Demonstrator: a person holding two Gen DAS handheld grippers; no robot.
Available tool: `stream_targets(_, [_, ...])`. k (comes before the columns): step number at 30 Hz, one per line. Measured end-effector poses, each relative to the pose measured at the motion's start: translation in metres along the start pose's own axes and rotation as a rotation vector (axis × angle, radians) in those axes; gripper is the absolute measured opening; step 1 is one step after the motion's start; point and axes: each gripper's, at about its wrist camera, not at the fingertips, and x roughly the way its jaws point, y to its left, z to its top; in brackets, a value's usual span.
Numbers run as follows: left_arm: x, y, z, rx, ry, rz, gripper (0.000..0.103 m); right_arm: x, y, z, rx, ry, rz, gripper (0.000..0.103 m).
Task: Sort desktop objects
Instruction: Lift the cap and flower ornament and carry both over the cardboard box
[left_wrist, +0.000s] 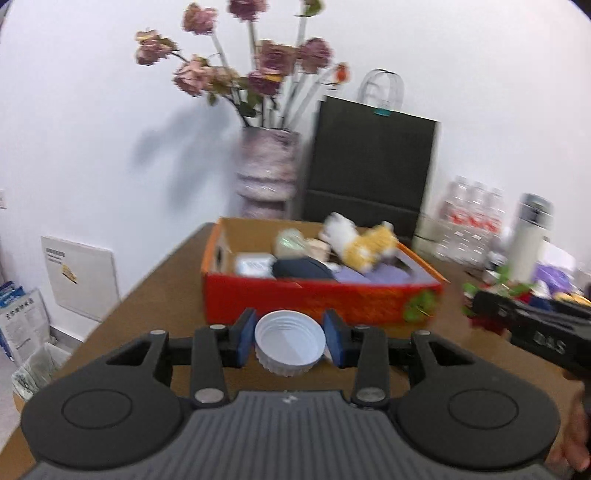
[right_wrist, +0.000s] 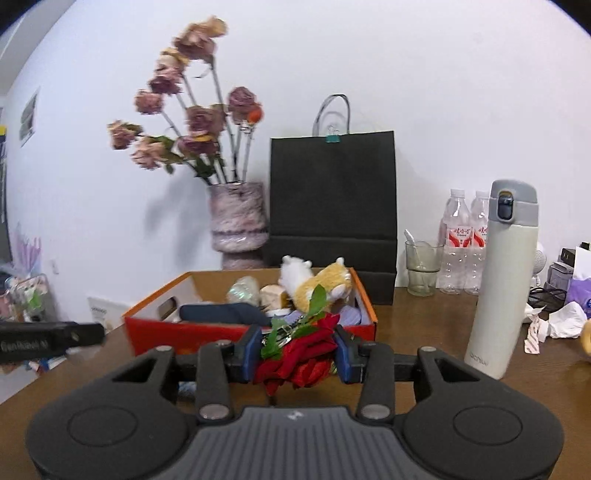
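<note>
My left gripper (left_wrist: 290, 341) is shut on a white ribbed jar lid (left_wrist: 290, 341), open side toward the camera, held above the brown table in front of the red cardboard box (left_wrist: 317, 301). The box holds a plush toy (left_wrist: 364, 242), a dark pouch and other small items. My right gripper (right_wrist: 297, 349) is shut on a red artificial rose (right_wrist: 303, 354) with green leaves, held just in front of the same box (right_wrist: 155, 328). The right gripper also shows at the right edge of the left wrist view (left_wrist: 532, 326).
A vase of dried roses (right_wrist: 238, 221), a black paper bag (right_wrist: 332, 206), a glass (right_wrist: 421, 267), water bottles (right_wrist: 463, 240) and a white thermos (right_wrist: 504, 280) stand behind and right of the box. Tissues and clutter (right_wrist: 561, 314) lie at far right. The table's left edge (left_wrist: 110, 314) drops off.
</note>
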Motion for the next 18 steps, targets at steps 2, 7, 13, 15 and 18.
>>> stream_targets(2, [-0.020, -0.011, -0.006, 0.021, -0.008, -0.015, 0.041, -0.020, 0.005, -0.002, -0.011, -0.016, 0.017, 0.039])
stream_targets(7, [-0.069, -0.033, -0.020, 0.074, -0.048, -0.038, 0.041, -0.064, 0.012, -0.014, -0.043, -0.030, 0.030, 0.039])
stream_targets(13, [-0.118, -0.044, -0.027, 0.089, -0.111, -0.025, 0.041, -0.117, 0.021, -0.004, -0.056, -0.115, 0.050, 0.039])
stream_targets(15, [-0.135, -0.047, -0.025, 0.085, -0.146, -0.019, 0.041, -0.135, 0.024, -0.001, -0.067, -0.153, 0.054, 0.040])
stream_targets(18, [-0.161, -0.046, -0.025, 0.084, -0.200, -0.016, 0.041, -0.161, 0.028, 0.003, -0.078, -0.198, 0.054, 0.040])
